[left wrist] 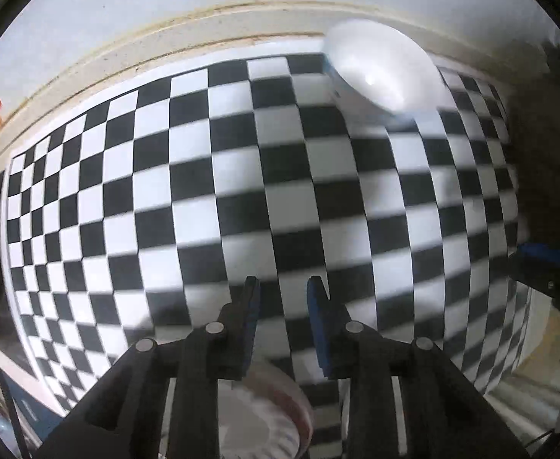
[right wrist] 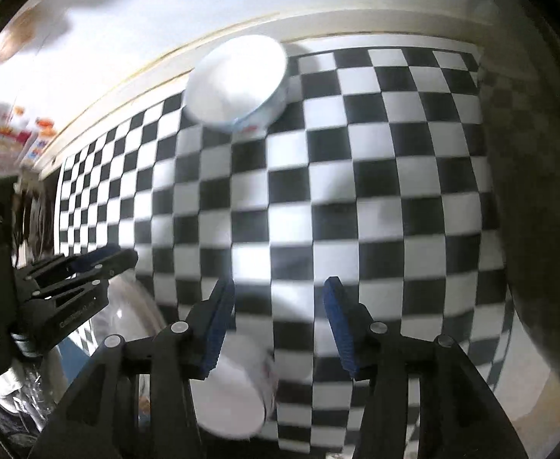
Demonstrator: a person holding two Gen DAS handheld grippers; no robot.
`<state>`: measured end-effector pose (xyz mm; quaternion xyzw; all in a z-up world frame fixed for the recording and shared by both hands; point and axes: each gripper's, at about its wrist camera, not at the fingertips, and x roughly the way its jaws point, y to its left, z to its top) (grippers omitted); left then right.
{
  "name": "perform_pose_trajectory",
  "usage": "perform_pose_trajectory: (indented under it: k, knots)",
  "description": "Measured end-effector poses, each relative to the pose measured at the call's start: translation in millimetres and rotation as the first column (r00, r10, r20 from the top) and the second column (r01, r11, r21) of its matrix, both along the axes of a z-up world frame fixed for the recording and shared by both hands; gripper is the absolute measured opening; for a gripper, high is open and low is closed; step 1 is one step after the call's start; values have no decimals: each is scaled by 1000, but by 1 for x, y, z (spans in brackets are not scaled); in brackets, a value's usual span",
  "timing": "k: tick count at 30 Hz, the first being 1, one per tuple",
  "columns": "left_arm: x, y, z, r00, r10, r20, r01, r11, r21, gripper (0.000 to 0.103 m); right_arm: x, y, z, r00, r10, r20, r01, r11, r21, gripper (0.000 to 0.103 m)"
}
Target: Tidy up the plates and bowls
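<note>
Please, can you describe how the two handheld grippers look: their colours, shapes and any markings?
The left gripper and the right gripper look alike: black angular plastic bodies, linkage arms joined by round silver pins, and two flat fingers lined with blue ribbed pads. In the right wrist view, the left gripper's body bears pale printed lettering, too blurred to read. No cables, hands or sleeves are visible.

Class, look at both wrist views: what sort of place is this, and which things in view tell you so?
Probably a home tabletop set up for recording. A black-and-white checkered mat covers the surface, against a plain wall with pale trim. White bowls and a red-rimmed plate rest on the mat.
</note>
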<state>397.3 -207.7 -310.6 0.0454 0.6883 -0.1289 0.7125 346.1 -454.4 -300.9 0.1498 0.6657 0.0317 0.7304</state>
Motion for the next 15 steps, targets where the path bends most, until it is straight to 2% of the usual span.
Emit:
perform_pose_trajectory:
  k: [5,9,12,15]
  knots:
    - [55,-3,4,996,88,-30,-90,990,-104,23,52,-10,-13,998,-57,29,55,996,64,52]
    - [96,-18,3,991,120,-61,-129,978,-166,23,95,-15,-20,996,-85,30,82,991,106,52]
    - [116,-31,-6,989,111,-99,-127,975,-185,23,124,-21,-25,994,-105,11,104,991,90,52]
    - [133,-44,-19,988,92,-121,-112,979,-169,23,148,-25,-35,993,-118,-13,118,989,85,52]
